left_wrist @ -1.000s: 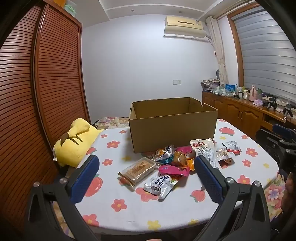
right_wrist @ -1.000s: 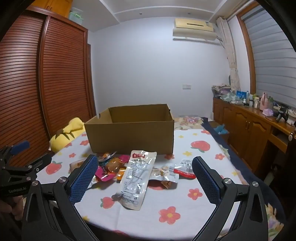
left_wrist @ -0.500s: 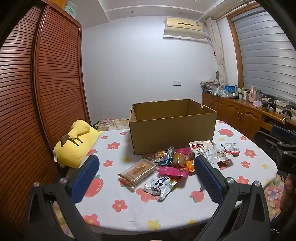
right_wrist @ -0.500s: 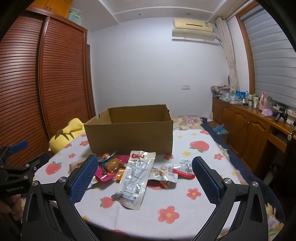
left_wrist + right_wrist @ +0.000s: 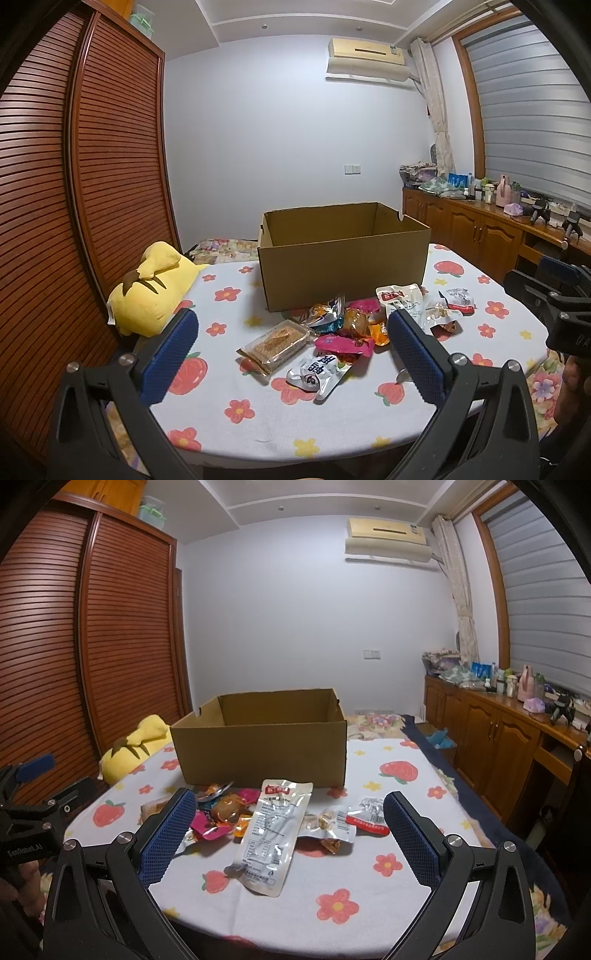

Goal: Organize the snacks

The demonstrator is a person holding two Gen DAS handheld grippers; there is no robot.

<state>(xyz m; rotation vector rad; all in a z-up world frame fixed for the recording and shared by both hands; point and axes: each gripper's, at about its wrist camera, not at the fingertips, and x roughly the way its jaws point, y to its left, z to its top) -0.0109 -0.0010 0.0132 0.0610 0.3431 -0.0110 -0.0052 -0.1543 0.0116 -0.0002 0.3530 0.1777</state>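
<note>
An open brown cardboard box [image 5: 343, 254] [image 5: 262, 742] stands on the flowered tablecloth [image 5: 258, 410]. In front of it lies a heap of snack packets: a clear tray of biscuit [image 5: 275, 341], a silver packet [image 5: 319, 371], a pink packet [image 5: 345, 343], a long silver pouch with a red label [image 5: 275, 830] [image 5: 400, 299], and a small red-and-white packet [image 5: 369, 816]. My left gripper [image 5: 291, 350] is open and empty, short of the heap. My right gripper [image 5: 288, 830] is open and empty, also short of the heap.
A yellow plush pillow [image 5: 155, 284] lies at the table's left edge. A wooden louvred wardrobe [image 5: 74, 184] stands on the left. A wooden sideboard [image 5: 498, 723] with bottles runs along the right wall.
Both grippers have risen slightly, so the box and snacks sit a little lower in each view. Nothing on the table moved.
</note>
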